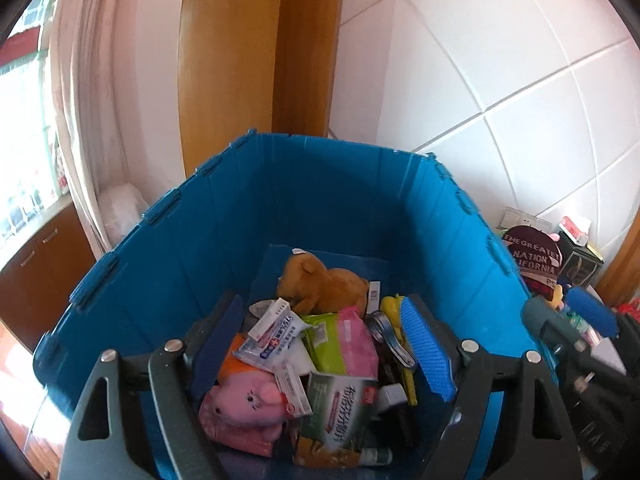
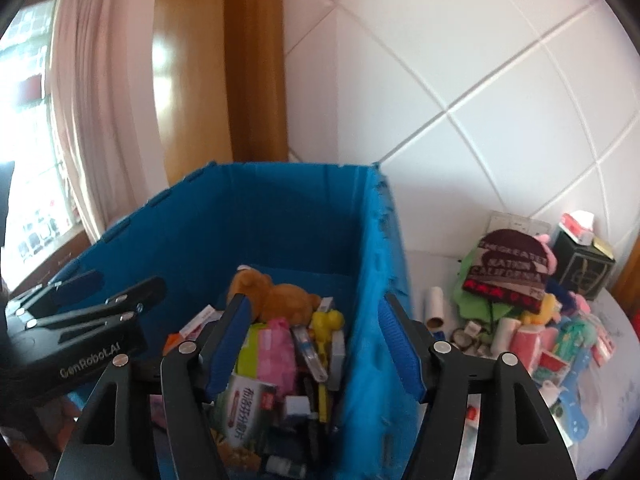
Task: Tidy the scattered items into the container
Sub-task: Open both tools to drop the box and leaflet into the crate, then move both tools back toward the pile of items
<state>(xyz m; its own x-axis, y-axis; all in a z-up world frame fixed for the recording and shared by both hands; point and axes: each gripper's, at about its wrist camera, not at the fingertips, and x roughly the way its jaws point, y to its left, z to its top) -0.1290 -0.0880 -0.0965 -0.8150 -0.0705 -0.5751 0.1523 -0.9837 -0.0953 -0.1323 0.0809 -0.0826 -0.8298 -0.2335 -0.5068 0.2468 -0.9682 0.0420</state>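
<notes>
Now, left gripper (image 1: 326, 354): jaws apart, empty, over the bin (image 1: 320, 184) (likely just unloaded).
Right gripper (image 2: 316, 350): open, holding nothing, straddling the bin's right wall.
Loose items (image 2: 540, 332): heaped on the table (image 2: 624, 380) right of it.

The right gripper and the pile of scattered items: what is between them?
In the right wrist view, the blue container's near wall stands between the right gripper's open fingers; beyond its right finger, bare white tabletop reaches the pile.
</notes>
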